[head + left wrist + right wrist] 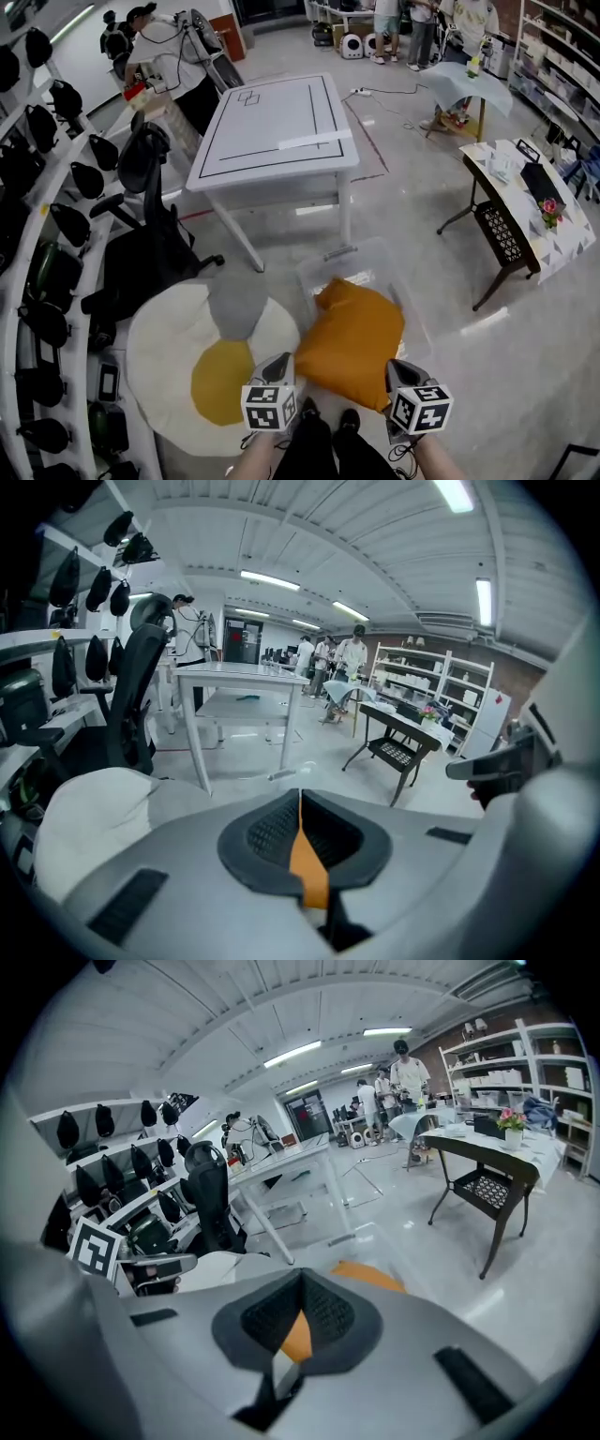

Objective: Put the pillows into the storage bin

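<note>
Orange pillow [349, 342] held over the clear storage bin [323, 267] on the floor, long axis slanting from the near right corner away to the left. Pinched at the near left edge by the left gripper [300, 803], jaws almost together on a thin fold. Clamped likewise at the near right corner by the right gripper [301, 1281].

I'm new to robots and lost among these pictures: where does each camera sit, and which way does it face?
Head view: on the person's head, facing steeply down at the orange fabric pillow and clear plastic bin; forearms, left gripper, right gripper show.
Left gripper view: on that gripper, facing along its jaws, shut on the pillow.
Right gripper view: likewise.
All share the white rectangular table.
</note>
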Demonstrator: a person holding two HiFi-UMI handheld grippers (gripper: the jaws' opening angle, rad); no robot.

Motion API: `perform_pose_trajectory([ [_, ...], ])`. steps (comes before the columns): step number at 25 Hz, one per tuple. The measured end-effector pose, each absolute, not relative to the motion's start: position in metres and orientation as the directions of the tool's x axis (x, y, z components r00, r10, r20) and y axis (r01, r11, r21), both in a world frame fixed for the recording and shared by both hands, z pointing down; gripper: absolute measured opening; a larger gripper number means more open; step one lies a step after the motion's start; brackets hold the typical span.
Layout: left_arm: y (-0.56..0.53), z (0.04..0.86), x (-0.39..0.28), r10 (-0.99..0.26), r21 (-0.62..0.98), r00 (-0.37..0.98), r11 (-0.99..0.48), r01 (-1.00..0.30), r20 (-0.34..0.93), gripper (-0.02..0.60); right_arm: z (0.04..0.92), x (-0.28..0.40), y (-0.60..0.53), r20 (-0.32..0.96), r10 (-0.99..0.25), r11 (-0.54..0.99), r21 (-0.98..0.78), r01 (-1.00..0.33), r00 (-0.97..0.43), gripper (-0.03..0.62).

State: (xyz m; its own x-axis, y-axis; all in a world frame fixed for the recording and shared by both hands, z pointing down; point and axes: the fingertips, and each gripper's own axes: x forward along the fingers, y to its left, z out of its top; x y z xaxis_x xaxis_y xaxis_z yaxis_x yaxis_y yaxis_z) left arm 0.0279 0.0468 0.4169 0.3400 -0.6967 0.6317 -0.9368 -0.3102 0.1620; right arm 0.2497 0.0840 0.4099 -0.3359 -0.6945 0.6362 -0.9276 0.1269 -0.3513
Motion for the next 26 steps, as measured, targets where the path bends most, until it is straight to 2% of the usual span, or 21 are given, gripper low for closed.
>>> perform_pose_trajectory([
  [17,0.112,0.401,-0.010,-0.763,0.222,0.258,-0.153,-0.963,0.592,0.018,0.385,0.215,0.097,0.602,-0.674,0.299,-0.308,-0.903,-0.428,0.000],
  [26,0.108,0.404,-0.014,-0.769,0.223,0.249,-0.141,-0.965,0.589,0.018,0.394,0.198,0.090,0.604,-0.650,0.334,-0.318,-0.887,-0.461,0.000],
])
